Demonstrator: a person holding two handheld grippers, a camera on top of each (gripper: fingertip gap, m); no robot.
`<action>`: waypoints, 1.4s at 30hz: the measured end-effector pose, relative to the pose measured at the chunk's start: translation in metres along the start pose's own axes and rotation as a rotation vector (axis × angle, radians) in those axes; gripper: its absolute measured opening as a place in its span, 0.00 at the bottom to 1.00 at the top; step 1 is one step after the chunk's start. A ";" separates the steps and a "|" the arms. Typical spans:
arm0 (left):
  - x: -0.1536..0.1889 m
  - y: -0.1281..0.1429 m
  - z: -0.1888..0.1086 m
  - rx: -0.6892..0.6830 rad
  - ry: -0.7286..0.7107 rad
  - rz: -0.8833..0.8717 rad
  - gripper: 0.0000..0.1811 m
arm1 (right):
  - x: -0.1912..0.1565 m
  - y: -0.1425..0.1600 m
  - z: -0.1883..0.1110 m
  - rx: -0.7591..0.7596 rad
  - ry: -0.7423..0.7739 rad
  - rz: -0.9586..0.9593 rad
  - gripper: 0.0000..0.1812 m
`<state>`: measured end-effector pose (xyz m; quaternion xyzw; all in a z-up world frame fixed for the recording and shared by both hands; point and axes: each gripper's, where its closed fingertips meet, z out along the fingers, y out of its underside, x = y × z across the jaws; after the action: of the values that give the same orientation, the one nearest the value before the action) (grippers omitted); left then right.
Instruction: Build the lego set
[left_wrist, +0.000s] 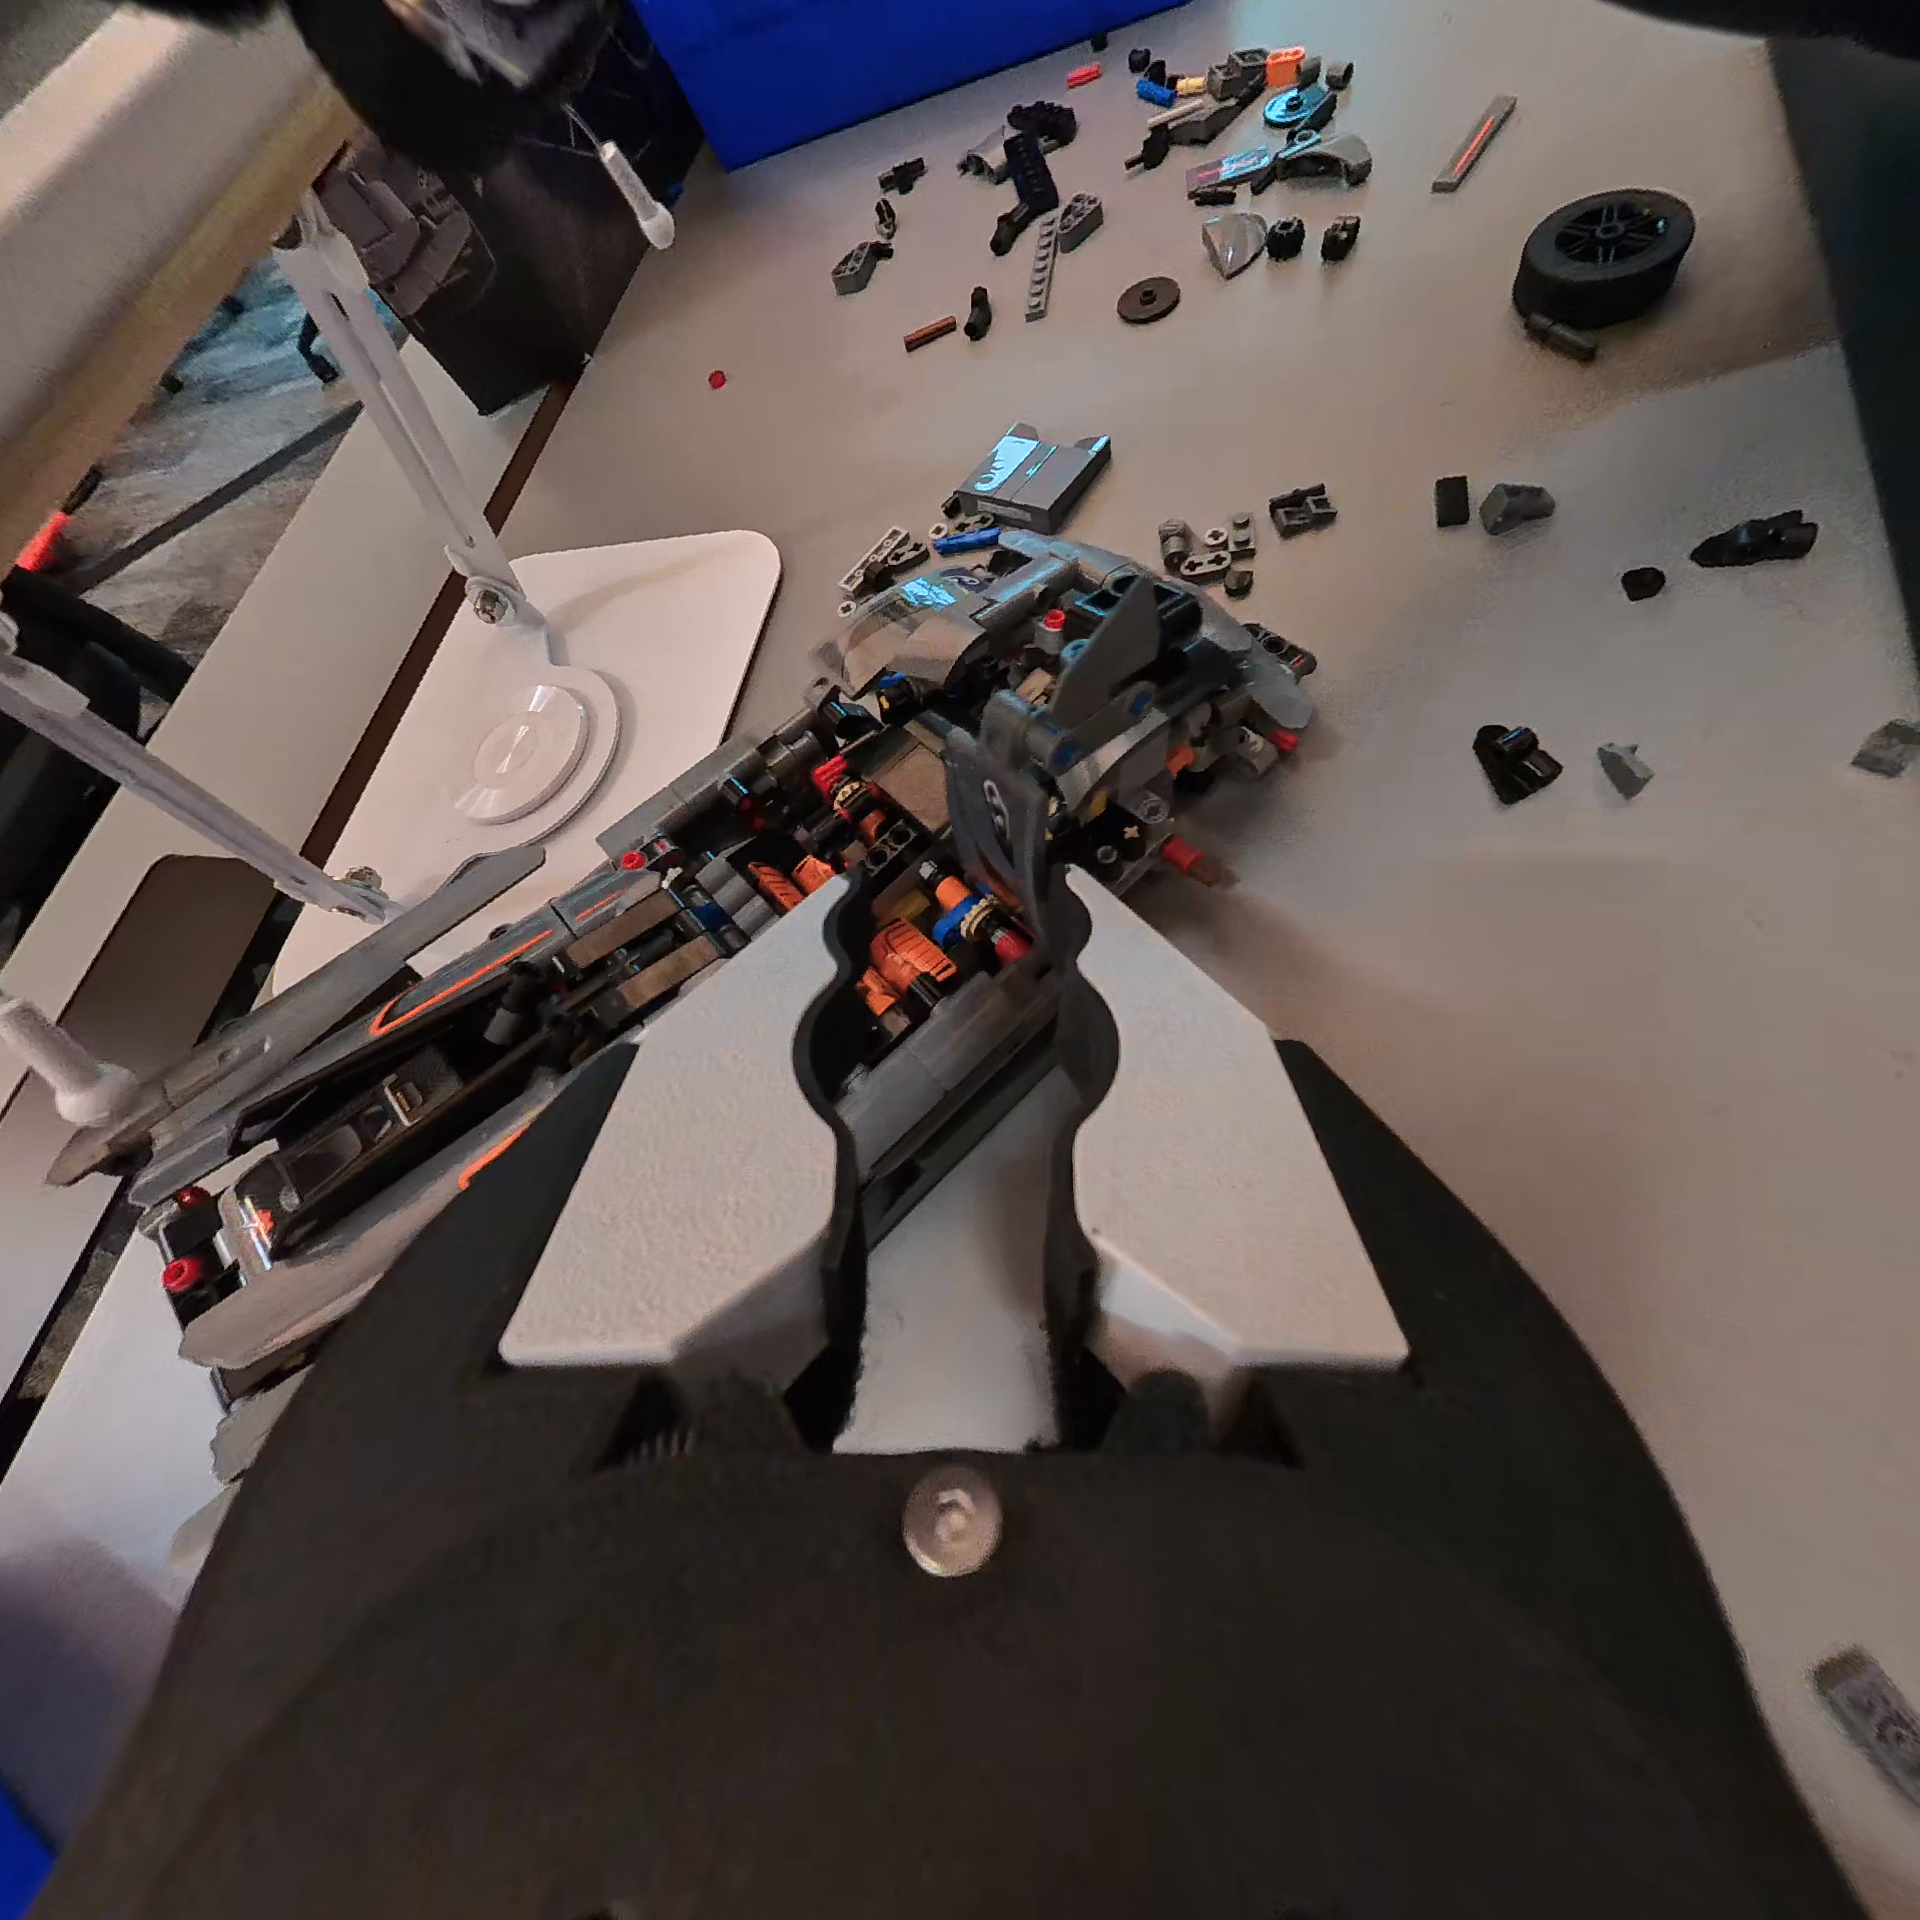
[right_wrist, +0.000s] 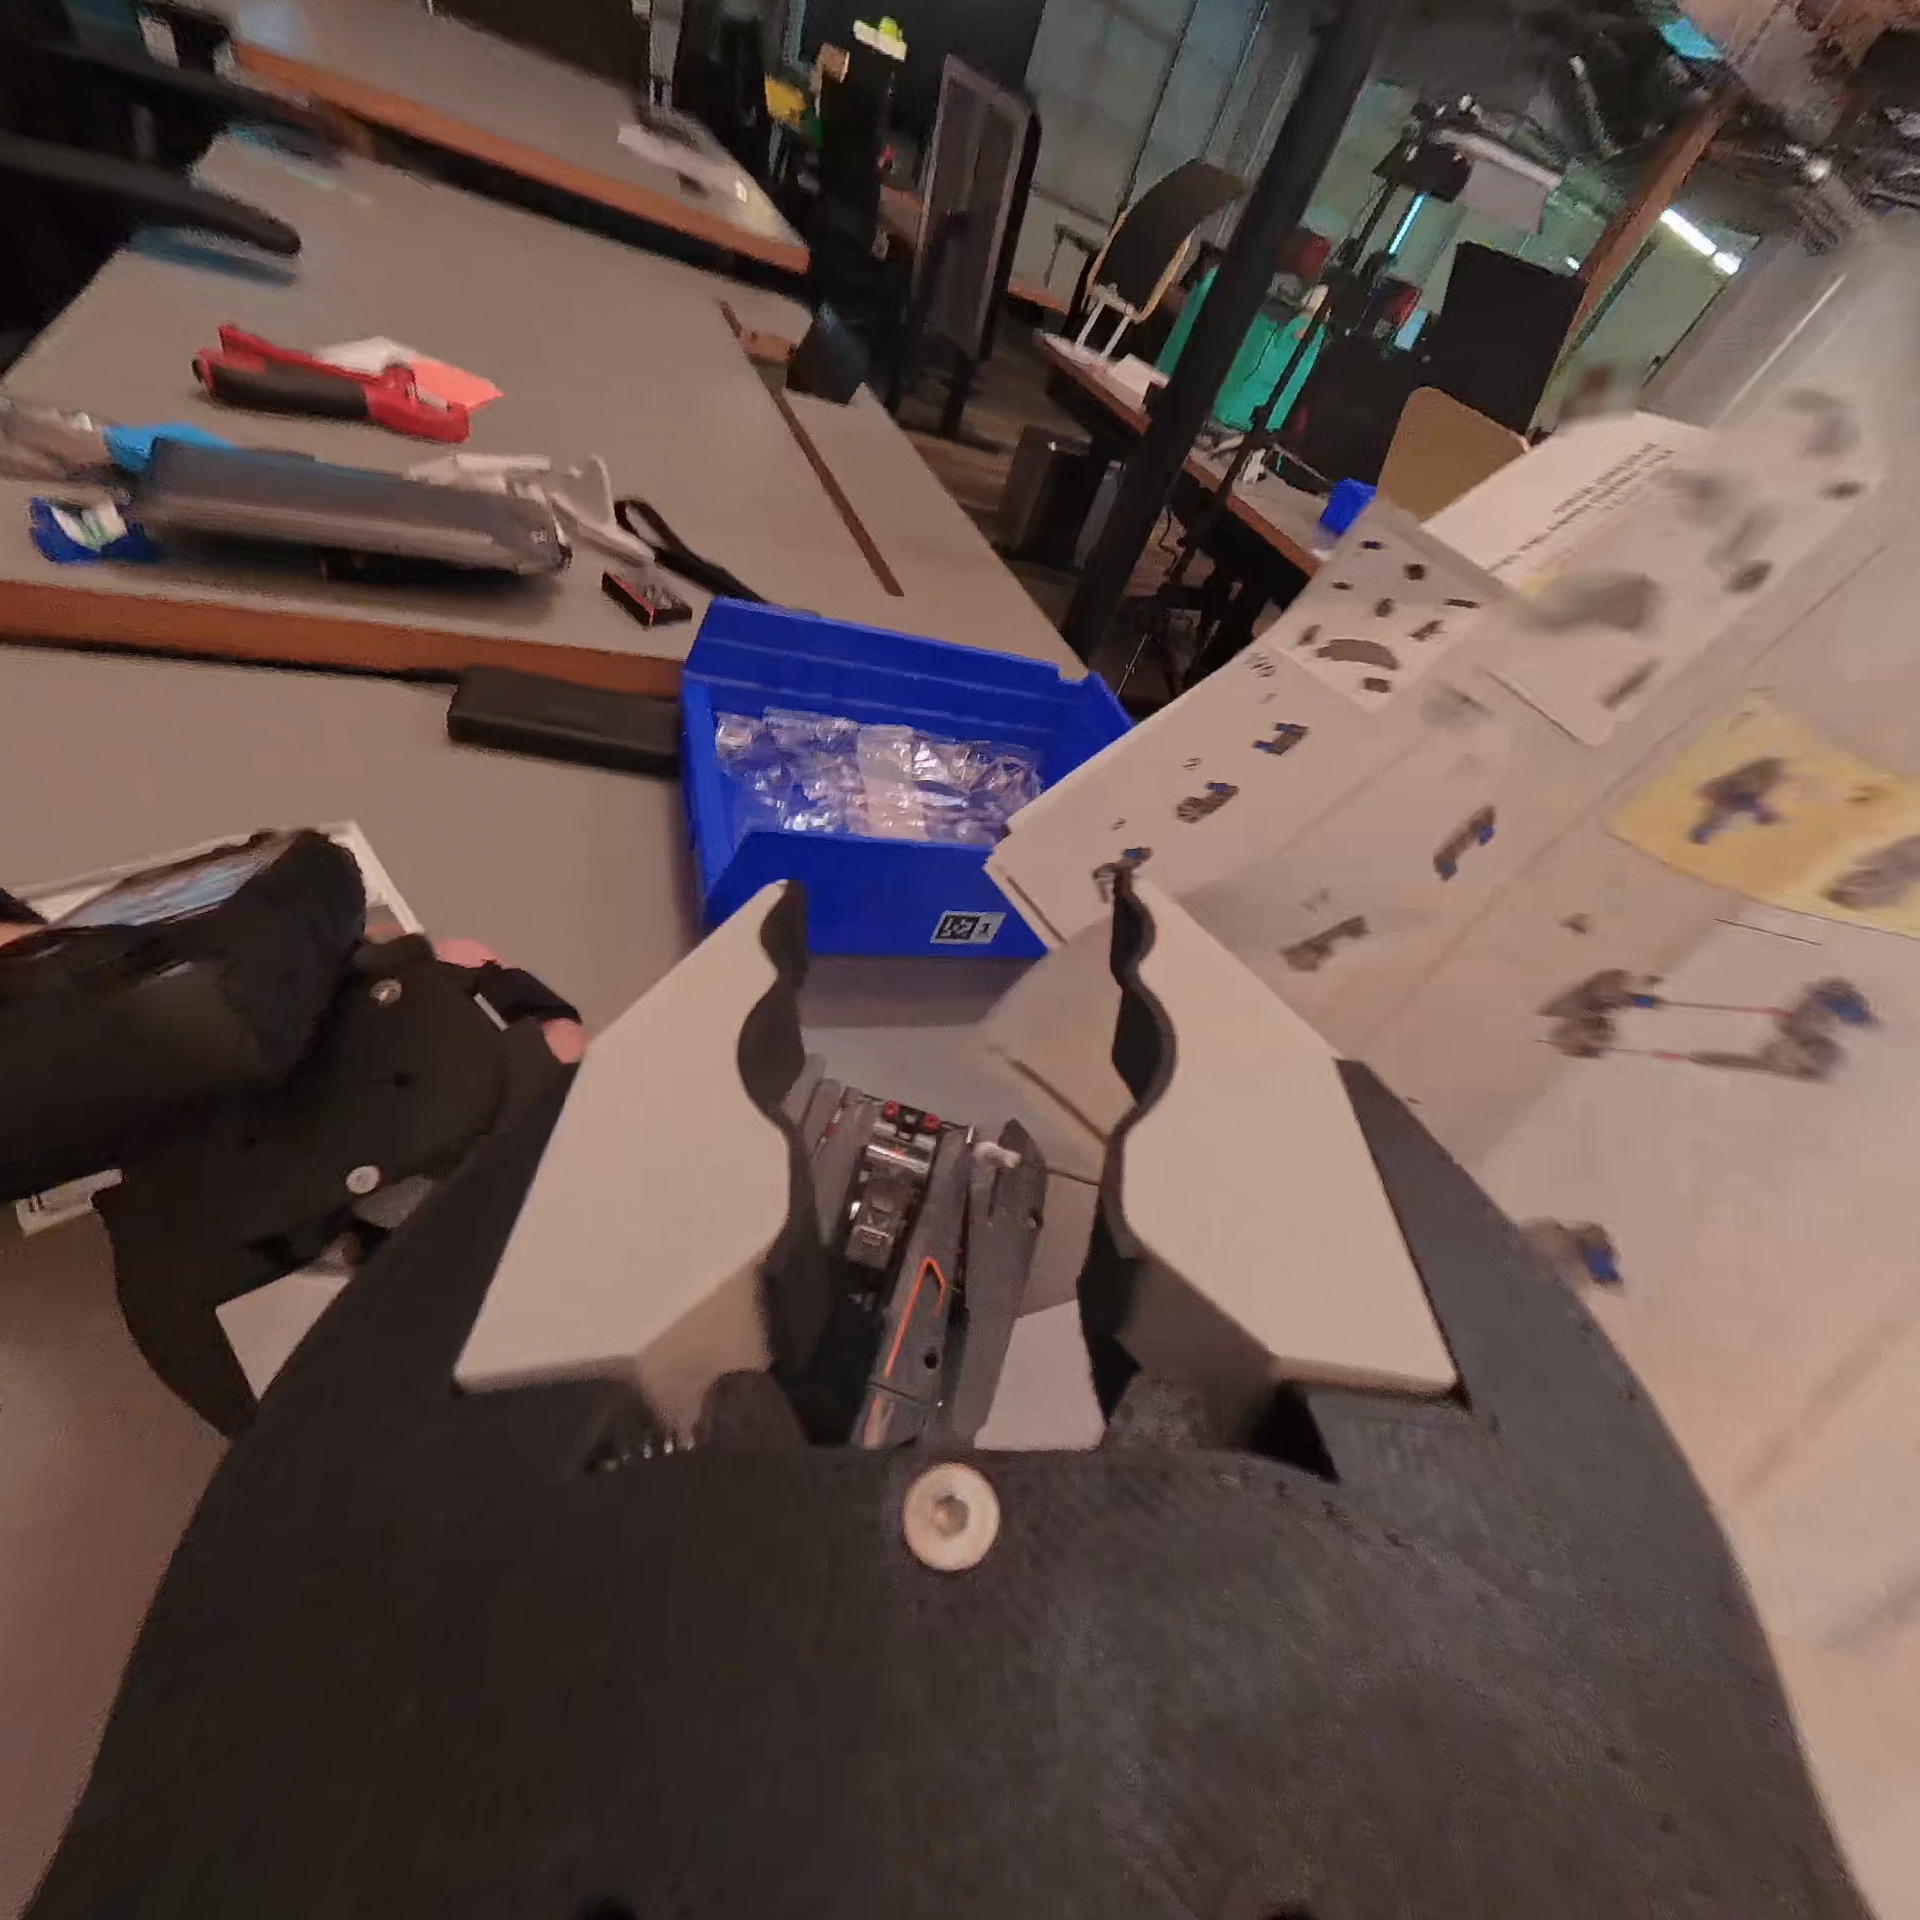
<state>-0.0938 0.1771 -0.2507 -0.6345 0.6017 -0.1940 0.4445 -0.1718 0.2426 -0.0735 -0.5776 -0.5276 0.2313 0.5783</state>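
Across the middle of the left wrist view, the half-built lego car (left_wrist: 790, 862) lies on the grey table (left_wrist: 1455, 1039). Left gripper (left_wrist: 951, 894) clasps its side panel. Right gripper (right_wrist: 951, 914) gapes wide above the car, clasping nothing. Loose pieces (left_wrist: 1195, 156) scatter upper right.

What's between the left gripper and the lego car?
Nothing visible. The left gripper has the lego car between its jaws; loose pieces lie farther off on the table.
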 end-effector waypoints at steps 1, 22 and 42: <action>0.000 0.000 0.000 0.000 0.000 0.000 0.17 | -0.012 -0.001 0.001 0.000 -0.021 -0.034 0.31; 0.000 -0.003 -0.001 0.008 -0.002 0.005 0.17 | 0.085 0.087 0.013 -0.192 0.151 0.115 0.40; -0.002 -0.011 -0.012 0.038 -0.015 0.014 0.17 | 0.044 0.064 -0.117 -0.020 0.143 0.234 0.34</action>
<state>-0.0972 0.1733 -0.2346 -0.6231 0.5992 -0.1974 0.4622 -0.0320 0.2464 -0.0905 -0.6562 -0.4161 0.2500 0.5777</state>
